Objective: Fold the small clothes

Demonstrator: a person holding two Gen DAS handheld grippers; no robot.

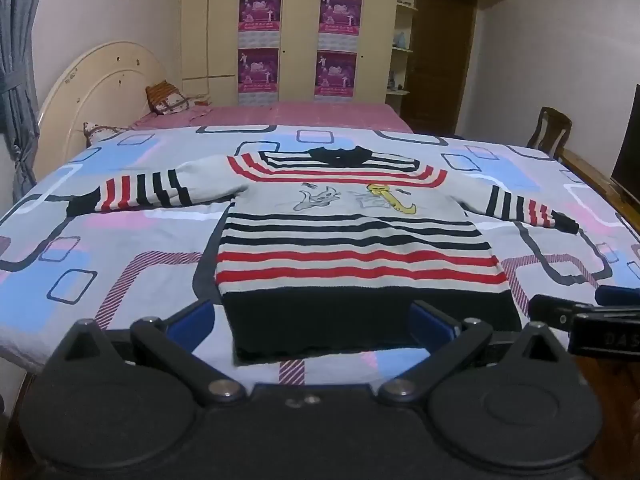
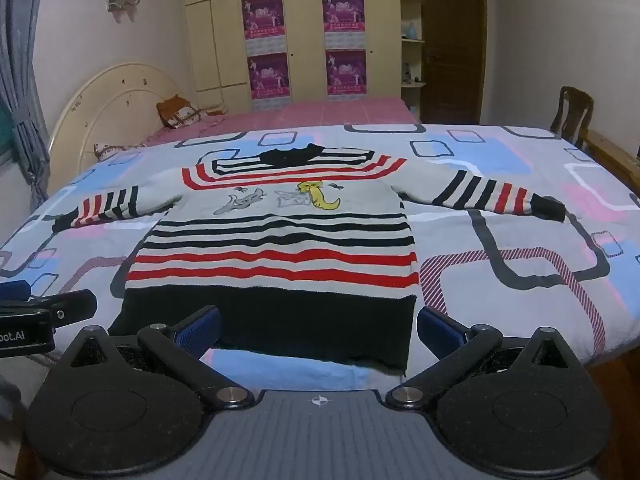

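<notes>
Clearly the small striped sweater (image 1: 352, 248) has been laid out ready for folding: it lies flat and face-up on the patterned bedsheet (image 1: 120, 240), collar at the far side, black hem band at the near edge of the bed, and both sleeves spread straight out to left and right so that each can be turned in over the body. Nothing is folded yet, so the task looks to be at its very start. Both tools hover just off the near edge of the bed, tilted downward toward the hem, which puts them within easy reach of the bottom corners or the sleeves. The left gripper (image 1: 312, 322) stands with its jaws spread as wide as they go; its blue pads frame the left part of the black hem band, yet neither pad appears to press on the knit, and it holds nothing. The right gripper (image 2: 320, 326) is likewise fully spread, its pads either side of the right part of the hem, with the right pad out over bare sheet beyond the sweater's corner; it too grips nothing. Each tool shows at the side edge of the other's view, so they sit close together, side by side.
</notes>
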